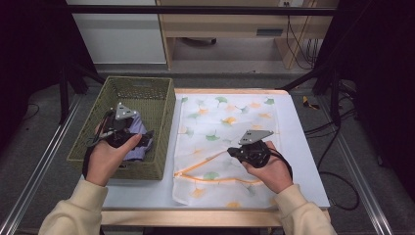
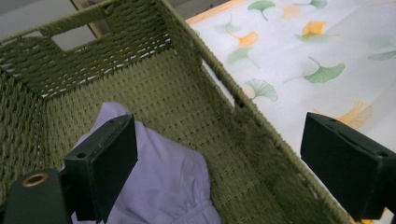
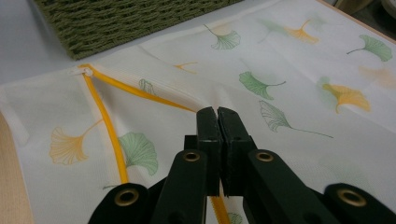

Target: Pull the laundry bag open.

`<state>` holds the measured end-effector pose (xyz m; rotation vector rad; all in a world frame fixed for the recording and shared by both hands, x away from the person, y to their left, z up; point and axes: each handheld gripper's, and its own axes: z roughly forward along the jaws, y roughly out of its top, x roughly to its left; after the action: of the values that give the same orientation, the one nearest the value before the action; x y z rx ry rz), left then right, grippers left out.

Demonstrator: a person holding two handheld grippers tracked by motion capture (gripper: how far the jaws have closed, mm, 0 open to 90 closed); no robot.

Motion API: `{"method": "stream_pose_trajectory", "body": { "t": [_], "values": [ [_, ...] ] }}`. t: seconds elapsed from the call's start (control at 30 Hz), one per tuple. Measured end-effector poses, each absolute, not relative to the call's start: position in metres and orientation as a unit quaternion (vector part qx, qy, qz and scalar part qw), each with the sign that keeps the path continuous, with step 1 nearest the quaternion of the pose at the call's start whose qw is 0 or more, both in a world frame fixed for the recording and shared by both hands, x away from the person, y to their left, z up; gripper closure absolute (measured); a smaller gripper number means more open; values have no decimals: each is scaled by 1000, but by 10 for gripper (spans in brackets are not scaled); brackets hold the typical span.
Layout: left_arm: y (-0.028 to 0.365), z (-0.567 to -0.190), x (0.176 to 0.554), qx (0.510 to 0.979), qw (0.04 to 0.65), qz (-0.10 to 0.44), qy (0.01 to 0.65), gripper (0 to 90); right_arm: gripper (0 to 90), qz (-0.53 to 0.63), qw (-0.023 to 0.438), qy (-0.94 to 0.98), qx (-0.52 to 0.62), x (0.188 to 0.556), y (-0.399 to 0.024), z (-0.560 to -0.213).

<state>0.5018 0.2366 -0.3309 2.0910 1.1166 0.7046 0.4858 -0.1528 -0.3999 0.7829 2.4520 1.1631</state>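
Two grippers were at work, one on each half of the job. Our right gripper was clamped shut on the orange-zippered edge of the leaf-printed laundry bag, which lay flat on the white table just beside the green woven basket. Our left gripper hung over the basket with its jaws spread wide and nothing between them, the lilac garment lying crumpled on the basket floor right below.

We judged the step in hand to be fetching that garment for the bag. To do it well, we would have lowered the left jaws squarely over a thick fold of cloth (not a thin hem, which slips), kept clear of the basket wall, closed firmly, and lifted straight up. Meanwhile the right gripper should have raised the zipper edge to hold the mouth open.
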Motion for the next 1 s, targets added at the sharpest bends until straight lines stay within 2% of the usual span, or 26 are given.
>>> {"method": "stream_pose_trajectory", "body": {
  "t": [1.0],
  "values": [
    [255, -338, 527, 814, 270, 265, 442, 105, 887, 409, 153, 858, 270, 492, -147, -397]
  ]
}}
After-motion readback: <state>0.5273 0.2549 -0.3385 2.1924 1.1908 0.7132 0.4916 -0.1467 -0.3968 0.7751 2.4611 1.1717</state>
